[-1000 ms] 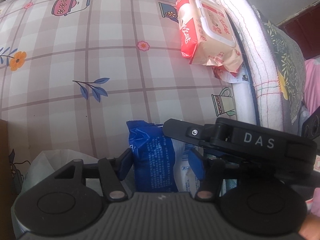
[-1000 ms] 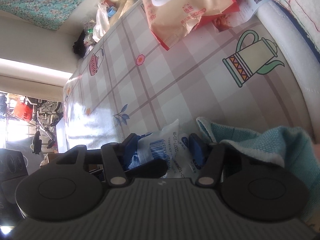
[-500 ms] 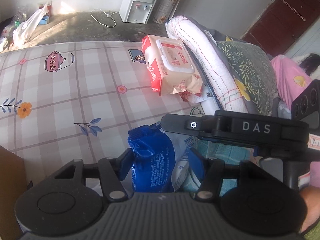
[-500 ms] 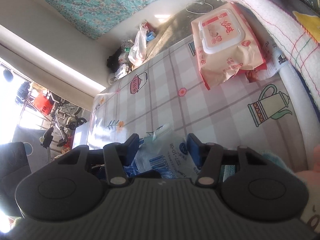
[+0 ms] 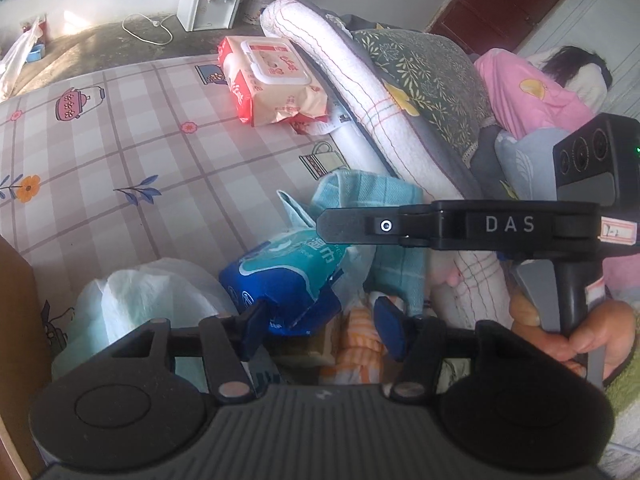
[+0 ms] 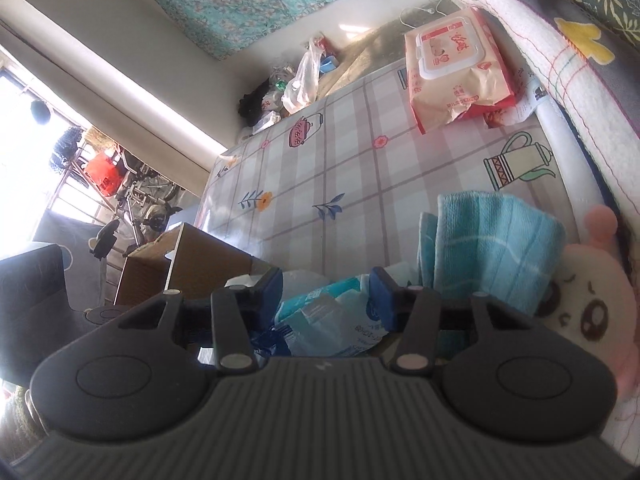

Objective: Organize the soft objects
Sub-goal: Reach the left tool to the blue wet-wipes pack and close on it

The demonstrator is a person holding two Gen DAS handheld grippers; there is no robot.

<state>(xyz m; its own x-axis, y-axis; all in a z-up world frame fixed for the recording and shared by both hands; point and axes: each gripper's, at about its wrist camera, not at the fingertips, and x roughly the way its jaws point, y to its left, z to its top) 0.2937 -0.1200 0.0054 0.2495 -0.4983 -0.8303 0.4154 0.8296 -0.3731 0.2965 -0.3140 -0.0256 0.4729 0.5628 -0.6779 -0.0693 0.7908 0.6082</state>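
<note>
Both tools had risen from the plaid mat (image 5: 120, 152), carrying the blue tissue pack (image 5: 288, 280) with them. Left tool (image 5: 320, 326): jaws just closed further, yet only one pad visibly touched the pack; grip uncertain. Right tool (image 6: 326, 294): jaws just closed, clamped on the pack's other end. Lifted beside the teal towel (image 6: 492, 248), the pack probably awaited placement.

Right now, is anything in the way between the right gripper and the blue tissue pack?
No. The tissue pack already sits between the fingers of the right gripper, and its jaws have just been closing on it. Nothing visible is in between.
</note>
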